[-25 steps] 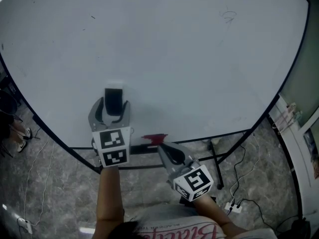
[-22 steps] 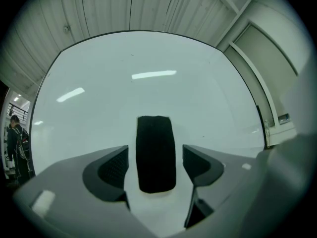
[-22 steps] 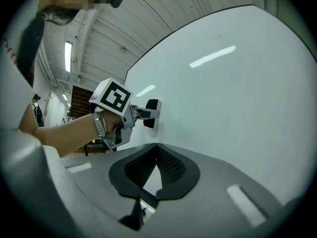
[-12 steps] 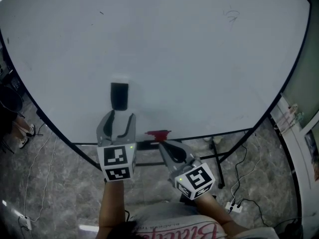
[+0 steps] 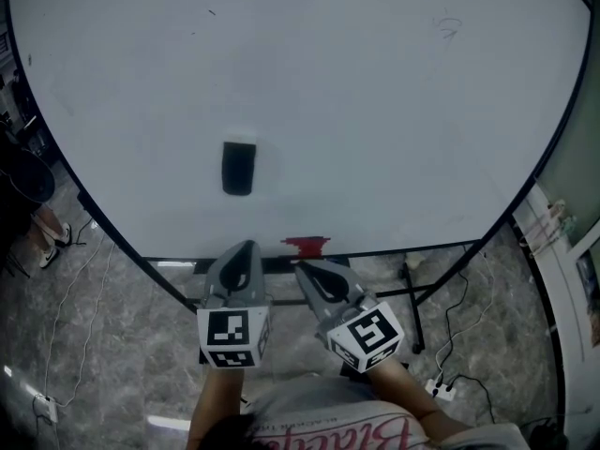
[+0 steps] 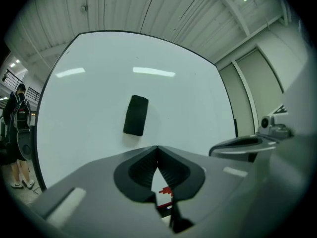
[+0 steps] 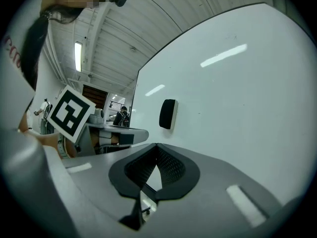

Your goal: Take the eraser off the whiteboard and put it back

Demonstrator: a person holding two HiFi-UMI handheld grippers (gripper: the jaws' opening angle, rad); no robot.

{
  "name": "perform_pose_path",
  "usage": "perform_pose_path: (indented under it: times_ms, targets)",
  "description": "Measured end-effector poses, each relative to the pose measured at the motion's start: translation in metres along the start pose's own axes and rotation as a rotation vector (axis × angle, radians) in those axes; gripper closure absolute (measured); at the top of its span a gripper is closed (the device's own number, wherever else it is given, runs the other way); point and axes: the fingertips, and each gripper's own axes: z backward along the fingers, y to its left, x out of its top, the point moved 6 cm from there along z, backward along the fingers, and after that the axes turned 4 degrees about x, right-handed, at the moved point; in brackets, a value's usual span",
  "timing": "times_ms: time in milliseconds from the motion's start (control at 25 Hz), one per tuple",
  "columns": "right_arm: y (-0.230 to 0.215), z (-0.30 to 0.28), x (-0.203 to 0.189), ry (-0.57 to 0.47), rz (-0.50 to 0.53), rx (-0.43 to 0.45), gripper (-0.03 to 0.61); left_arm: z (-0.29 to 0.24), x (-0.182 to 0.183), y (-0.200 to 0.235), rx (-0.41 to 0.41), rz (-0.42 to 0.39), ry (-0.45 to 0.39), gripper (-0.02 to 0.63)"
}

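Sticking upright on the whiteboard, the black eraser sits apart from both grippers
Left gripper hovers below the eraser at the board's lower edge, its jaws just closed tip to tip on nothing; right gripper beside it, jaws pressed together, empty; a red object lies just beyond its tips

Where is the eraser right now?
In the head view the eraser is on the whiteboard, left of centre, above the left hand-held gripper and apart from it.
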Motion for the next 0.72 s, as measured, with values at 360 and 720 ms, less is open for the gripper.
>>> perform_pose_path:
  times_ms: [360,720]
  targets:
    - [0.012,-0.002,0.002,0.012,0.032,0.020,0.578,0.022,-0.018,-0.017,-0.091,0.062,-0.047,0.615]
    - [0.014,0.001,0.002,0.013,0.033,-0.022,0.578,0.033,-0.027,-0.020,-0.106,0.105,-0.041,0.615]
